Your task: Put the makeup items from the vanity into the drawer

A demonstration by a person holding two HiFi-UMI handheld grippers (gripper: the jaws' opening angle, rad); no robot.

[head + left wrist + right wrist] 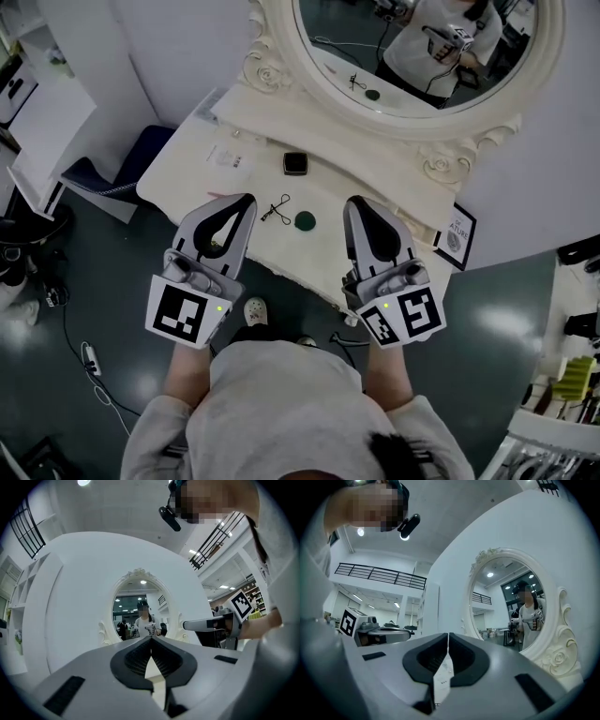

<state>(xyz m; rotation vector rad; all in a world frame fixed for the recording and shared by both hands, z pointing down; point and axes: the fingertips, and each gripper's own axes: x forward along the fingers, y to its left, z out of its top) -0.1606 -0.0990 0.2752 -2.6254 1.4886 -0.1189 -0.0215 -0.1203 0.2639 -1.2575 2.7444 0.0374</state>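
On the white vanity top (197,155) lie a black square compact (296,163), a round dark green item (305,221) and a small thin black clip-like item (277,210). My left gripper (246,199) hovers over the vanity's front edge, left of the clip, shut and empty. My right gripper (353,202) hangs to the right of the green item, also shut with nothing in it. In both gripper views the jaw tips meet in front of the oval mirror (139,609) (516,609). No drawer shows.
A white ornate mirror frame (441,164) rises at the vanity's back. Paper sheets (230,157) lie on the left of the top. A small framed sign (457,234) stands at the right end. Dark floor with cables lies below.
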